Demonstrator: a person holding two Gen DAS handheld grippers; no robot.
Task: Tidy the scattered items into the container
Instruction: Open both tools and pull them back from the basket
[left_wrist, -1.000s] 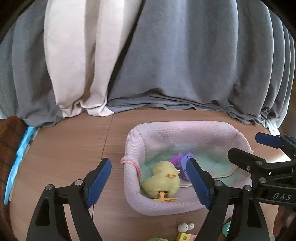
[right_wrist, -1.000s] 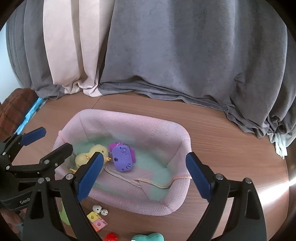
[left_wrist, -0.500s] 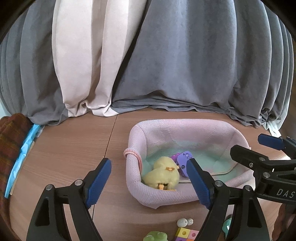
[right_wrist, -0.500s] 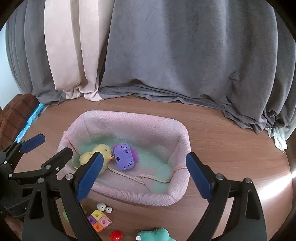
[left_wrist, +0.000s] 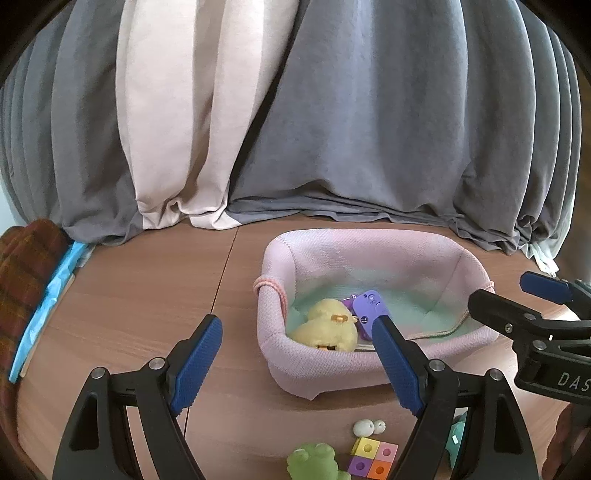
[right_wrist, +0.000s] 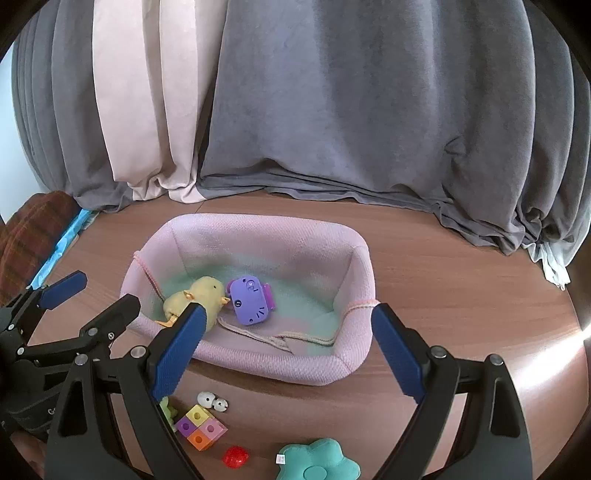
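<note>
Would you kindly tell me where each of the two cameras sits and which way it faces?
Left wrist: rides the left gripper, angled down at the pink knitted basket from its left end; own blue-padded fingers show, open.
Right wrist: rides the right gripper, facing the basket's long side; own open fingers show, plus the left gripper at lower left.
Shared: basket, yellow plush duck, purple toy, grey curtains.

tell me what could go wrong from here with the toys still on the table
The two small white pieces lie apart; open wide pads could knock them away. The red piece looks round and may roll. The left hand-held gripper and right hand-held gripper hover close together above the block cube, so both reaching could make them collide.
</note>
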